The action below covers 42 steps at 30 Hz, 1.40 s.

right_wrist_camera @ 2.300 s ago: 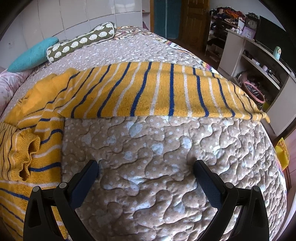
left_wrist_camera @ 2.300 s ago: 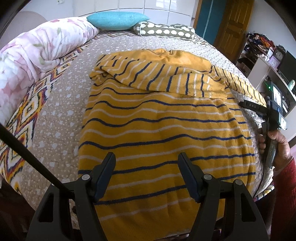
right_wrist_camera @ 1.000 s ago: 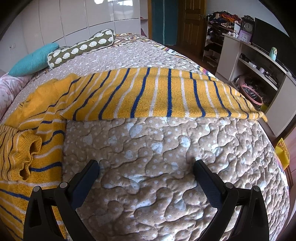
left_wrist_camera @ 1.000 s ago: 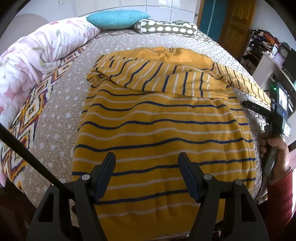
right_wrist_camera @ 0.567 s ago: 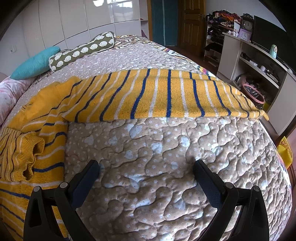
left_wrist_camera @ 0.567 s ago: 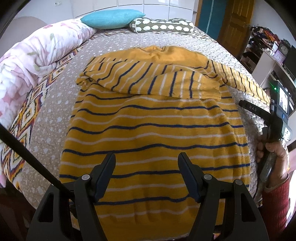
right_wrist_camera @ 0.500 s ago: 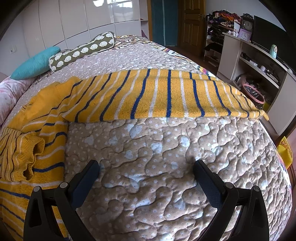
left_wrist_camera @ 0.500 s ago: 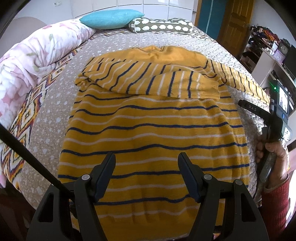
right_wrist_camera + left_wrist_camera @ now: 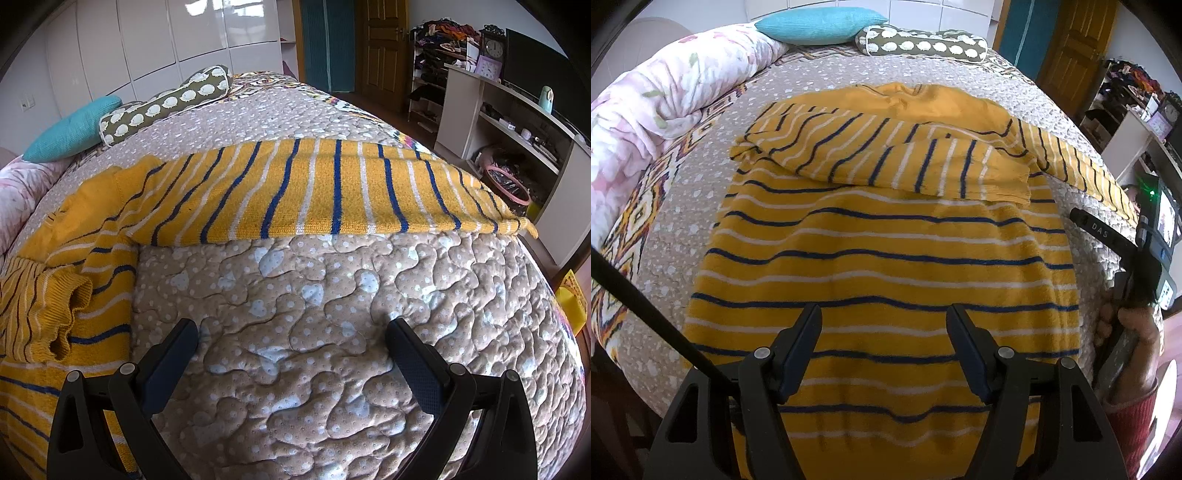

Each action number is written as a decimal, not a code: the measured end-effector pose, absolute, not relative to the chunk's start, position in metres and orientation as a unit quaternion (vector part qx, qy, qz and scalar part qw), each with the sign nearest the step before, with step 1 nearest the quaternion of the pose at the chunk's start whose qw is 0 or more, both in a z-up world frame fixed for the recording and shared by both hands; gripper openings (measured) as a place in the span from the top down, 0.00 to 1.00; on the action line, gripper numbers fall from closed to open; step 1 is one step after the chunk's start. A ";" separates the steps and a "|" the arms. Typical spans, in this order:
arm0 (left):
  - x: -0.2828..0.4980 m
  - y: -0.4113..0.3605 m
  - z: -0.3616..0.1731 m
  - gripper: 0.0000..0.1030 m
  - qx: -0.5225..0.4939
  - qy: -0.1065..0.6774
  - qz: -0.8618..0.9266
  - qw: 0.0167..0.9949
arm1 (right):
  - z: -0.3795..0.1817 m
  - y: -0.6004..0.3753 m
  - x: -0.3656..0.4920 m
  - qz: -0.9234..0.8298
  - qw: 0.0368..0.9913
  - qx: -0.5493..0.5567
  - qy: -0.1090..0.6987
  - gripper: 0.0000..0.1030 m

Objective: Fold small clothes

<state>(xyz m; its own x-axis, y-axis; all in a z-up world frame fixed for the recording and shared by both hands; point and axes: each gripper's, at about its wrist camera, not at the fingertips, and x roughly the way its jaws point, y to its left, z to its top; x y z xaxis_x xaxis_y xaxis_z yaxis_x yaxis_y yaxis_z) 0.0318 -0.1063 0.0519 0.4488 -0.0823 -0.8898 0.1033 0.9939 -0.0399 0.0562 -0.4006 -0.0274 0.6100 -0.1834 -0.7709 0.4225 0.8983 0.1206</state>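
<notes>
A yellow sweater (image 9: 886, 266) with navy and white stripes lies flat on the quilted bed (image 9: 820, 74). One sleeve (image 9: 886, 158) is folded across its chest. The other sleeve (image 9: 332, 195) stretches out sideways over the quilt toward the bed's right edge. My left gripper (image 9: 884, 314) is open and empty, hovering above the sweater's lower body. My right gripper (image 9: 291, 328) is open and empty over bare quilt, just short of the stretched sleeve. In the left wrist view the right gripper's handle is held by a hand (image 9: 1126, 332) at the sweater's right side.
A rolled floral duvet (image 9: 646, 122) lies along the left side of the bed. A turquoise pillow (image 9: 820, 26) and a dotted bolster (image 9: 923, 46) sit at the head. White shelves (image 9: 517, 122) and a door (image 9: 384, 48) stand beyond the bed's right edge.
The left gripper's view has shifted slightly, with the sweater sitting a little more to the right and closer. The right gripper has hardly moved. Both stay open.
</notes>
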 end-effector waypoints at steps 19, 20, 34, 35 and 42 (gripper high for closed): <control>0.049 -0.164 0.023 0.33 0.010 0.549 -0.019 0.836 | -0.025 -0.406 0.049 -0.156 0.888 0.171 0.397 0.00; 0.049 -0.167 0.023 0.33 0.011 0.550 -0.017 0.835 | -0.025 -0.407 0.049 -0.154 0.888 0.172 0.397 0.00; 0.045 -0.190 0.032 0.33 0.031 0.540 -0.013 0.841 | -0.024 -0.417 0.037 -0.134 0.891 0.195 0.386 0.00; 0.045 -0.190 0.032 0.33 0.031 0.541 -0.013 0.841 | -0.023 -0.417 0.036 -0.133 0.892 0.198 0.385 0.00; 0.045 -0.185 0.032 0.33 0.015 0.544 -0.010 0.839 | -0.014 -0.422 0.024 -0.119 0.899 0.221 0.359 0.00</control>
